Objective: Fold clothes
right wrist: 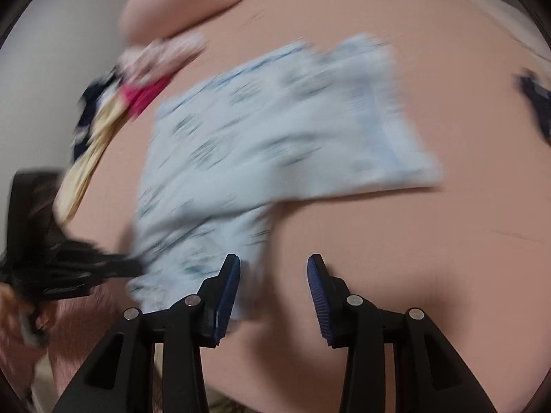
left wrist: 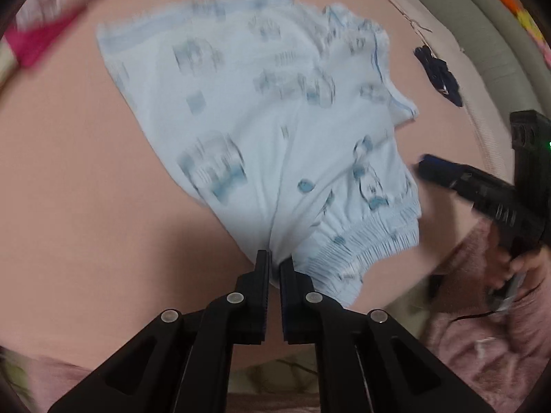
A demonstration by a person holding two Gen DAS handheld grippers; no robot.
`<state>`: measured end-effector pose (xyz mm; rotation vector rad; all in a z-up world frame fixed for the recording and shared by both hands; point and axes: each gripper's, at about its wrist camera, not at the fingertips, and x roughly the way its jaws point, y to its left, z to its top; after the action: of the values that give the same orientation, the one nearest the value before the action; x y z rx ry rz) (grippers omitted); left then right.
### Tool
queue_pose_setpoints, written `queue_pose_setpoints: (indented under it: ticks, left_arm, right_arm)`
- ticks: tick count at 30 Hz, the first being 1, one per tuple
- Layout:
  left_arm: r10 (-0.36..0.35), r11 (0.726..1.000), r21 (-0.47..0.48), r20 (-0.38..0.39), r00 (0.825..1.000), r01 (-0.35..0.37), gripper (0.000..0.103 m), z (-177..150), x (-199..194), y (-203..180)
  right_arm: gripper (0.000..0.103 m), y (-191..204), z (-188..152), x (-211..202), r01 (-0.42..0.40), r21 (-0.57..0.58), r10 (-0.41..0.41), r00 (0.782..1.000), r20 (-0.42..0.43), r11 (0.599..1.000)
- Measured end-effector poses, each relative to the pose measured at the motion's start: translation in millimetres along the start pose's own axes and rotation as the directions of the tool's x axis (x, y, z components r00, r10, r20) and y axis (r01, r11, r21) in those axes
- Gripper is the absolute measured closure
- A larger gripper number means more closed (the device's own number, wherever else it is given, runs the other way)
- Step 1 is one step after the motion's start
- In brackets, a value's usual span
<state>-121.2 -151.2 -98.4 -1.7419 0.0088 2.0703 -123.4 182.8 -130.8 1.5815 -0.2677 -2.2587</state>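
Light blue printed shorts [left wrist: 275, 120] with an elastic waistband lie on a pink sheet [left wrist: 86, 189]. My left gripper [left wrist: 274, 261] is shut on the bunched waistband and lifts it a little. The shorts also show, blurred, in the right wrist view [right wrist: 275, 130]. My right gripper [right wrist: 273, 265] is open and empty, just right of the waistband end, above the sheet. The right gripper shows in the left wrist view [left wrist: 427, 163] beside the waistband. The left gripper shows in the right wrist view [right wrist: 134, 265] at the shorts' near-left edge.
A pile of clothes, pink, yellow and dark [right wrist: 113, 103], lies at the far left of the sheet. A small dark garment [left wrist: 439, 72] lies at the far right. A grey-green padded edge [left wrist: 482, 27] runs along the far right. A pink fuzzy sleeve [left wrist: 482, 327] is at the lower right.
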Motion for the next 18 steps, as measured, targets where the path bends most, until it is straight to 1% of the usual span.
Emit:
queue_pose_setpoints:
  ticks: [1,2,3,4,6,7,8,9,10,11,12,13,15,16,18]
  left_arm:
    - [0.038,0.999,0.038,0.016,0.999,-0.039,0.096,4.0,-5.8,-5.7]
    - [0.089,0.992,0.083,0.031,0.996,-0.092,0.093,8.5,-9.6,-12.7]
    - [0.138,0.981,0.131,0.044,0.990,-0.142,0.088,13.6,-11.7,-19.6]
    - [0.174,0.968,0.173,0.057,0.983,-0.181,0.085,18.8,-13.2,-26.3]
    - [0.188,0.953,0.229,0.074,0.979,-0.200,0.065,29.0,-14.4,-36.9]
    - [0.173,0.951,0.247,0.074,0.982,-0.186,0.060,32.8,-16.0,-38.8]
    - [0.149,0.952,0.259,0.076,0.986,-0.164,0.050,36.0,-18.0,-42.7]
    - [0.128,0.952,0.269,0.093,0.987,-0.149,0.049,40.8,-19.3,-49.4]
    - [0.119,0.947,0.283,0.120,0.986,-0.149,0.049,45.1,-18.8,-58.2]
    - [0.108,0.940,0.305,0.151,0.983,-0.151,0.049,49.0,-17.8,-66.8]
    - [0.095,0.927,0.341,0.192,0.977,-0.158,0.049,51.7,-15.9,-75.0]
    - [0.077,0.913,0.376,0.226,0.971,-0.159,0.049,56.0,-12.0,-84.0]
    - [0.022,0.887,0.440,0.255,0.967,-0.137,0.049,73.3,5.6,-105.7]
    - [0.009,0.876,0.465,0.249,0.969,-0.128,0.049,84.5,16.6,-116.8]
    - [-0.003,0.841,0.525,0.243,0.970,-0.129,0.049,98.8,38.8,-140.8]
  right_arm:
    - [0.063,-15.0,1.2,-7.4,-0.003,0.065,0.001,1.000,0.028,0.998]
    - [0.063,-30.3,2.4,-14.1,-0.009,0.132,0.001,0.999,0.054,0.991]
    - [0.063,-48.2,4.2,-16.8,-0.021,0.205,0.006,0.997,0.071,0.978]
    - [0.063,-65.6,6.4,-18.7,-0.031,0.272,0.008,0.996,0.087,0.962]
    - [0.063,-92.9,17.2,-11.9,-0.013,0.333,-0.017,0.996,0.085,0.943]
    - [0.063,-102.6,22.6,-5.8,-0.005,0.346,-0.024,0.997,0.079,0.938]
    - [0.063,-109.4,27.8,2.2,-0.011,0.365,-0.013,0.998,0.064,0.931]
    - [0.063,-115.8,32.8,10.0,-0.022,0.383,0.002,0.999,0.052,0.924]
    - [0.063,-118.7,36.7,16.4,-0.064,0.395,0.046,0.997,0.054,0.917]
    - [0.076,-117.2,41.1,19.0,-0.115,0.388,0.096,0.993,0.068,0.914]
    - [0.087,-112.4,46.1,21.2,-0.148,0.365,0.134,0.989,0.064,0.919]
    - [0.094,-107.8,50.8,23.1,-0.176,0.343,0.166,0.984,0.060,0.923]
    - [0.094,-101.0,58.0,22.2,-0.182,0.305,0.171,0.983,0.062,0.935]
    - [0.094,-101.5,61.3,20.2,-0.190,0.305,0.176,0.982,0.072,0.933]
    - [0.094,-107.3,66.3,12.0,-0.243,0.319,0.221,0.970,0.105,0.916]
